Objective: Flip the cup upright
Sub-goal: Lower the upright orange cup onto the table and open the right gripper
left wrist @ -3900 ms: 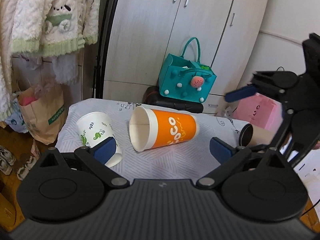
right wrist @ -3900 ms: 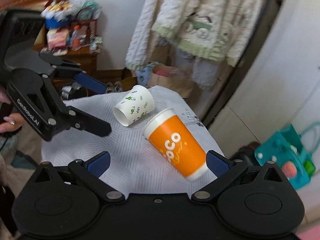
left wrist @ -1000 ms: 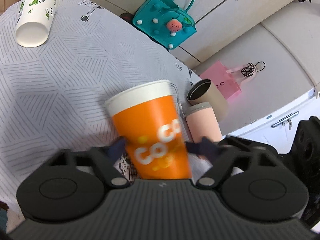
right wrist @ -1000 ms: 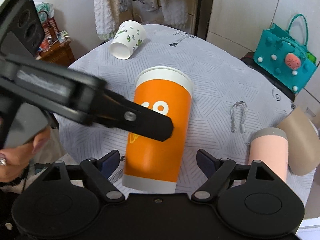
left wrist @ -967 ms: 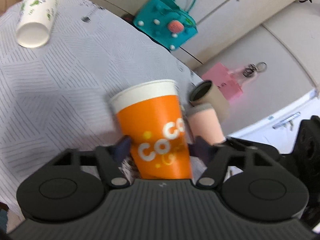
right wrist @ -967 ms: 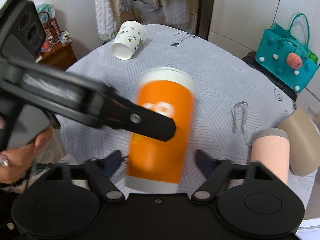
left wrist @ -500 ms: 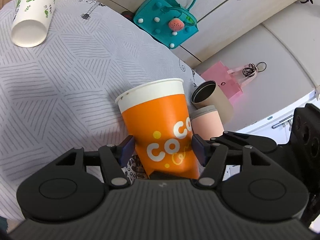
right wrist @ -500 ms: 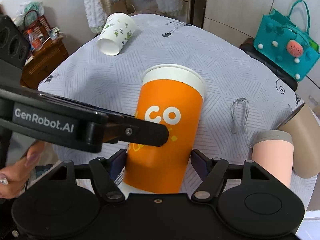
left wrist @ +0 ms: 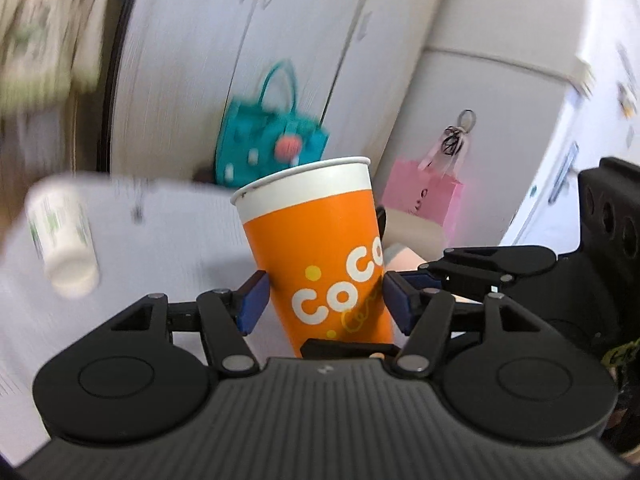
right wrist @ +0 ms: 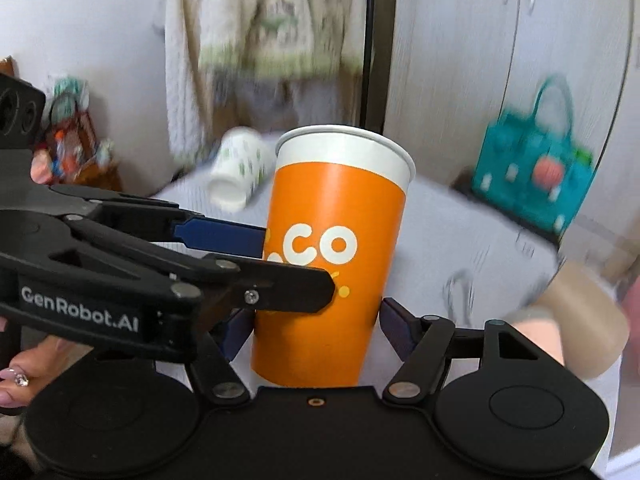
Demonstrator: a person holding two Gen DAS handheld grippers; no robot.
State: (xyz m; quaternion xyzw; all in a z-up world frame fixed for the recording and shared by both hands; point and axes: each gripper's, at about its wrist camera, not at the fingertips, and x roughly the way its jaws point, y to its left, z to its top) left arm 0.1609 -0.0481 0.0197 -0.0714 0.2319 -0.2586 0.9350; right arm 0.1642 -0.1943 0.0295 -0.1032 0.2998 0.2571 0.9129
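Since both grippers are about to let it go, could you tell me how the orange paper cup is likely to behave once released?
The orange cup looks like thin paper, so it would probably dent under a hard squeeze. Nothing shows at its rim, so it may be light. It is tall with a base narrower than its rim, and leans slightly here, so it could tip when nudged.

Bright, even daylight is filling both views; no glare. Bkgd is smearing w/ motion blur, esp. the teal bag point(left wrist: 272, 148) and white cup point(right wrist: 238, 174). Orange cup point(left wrist: 320, 252) is staying sharp. Fisheye is bending the edges.
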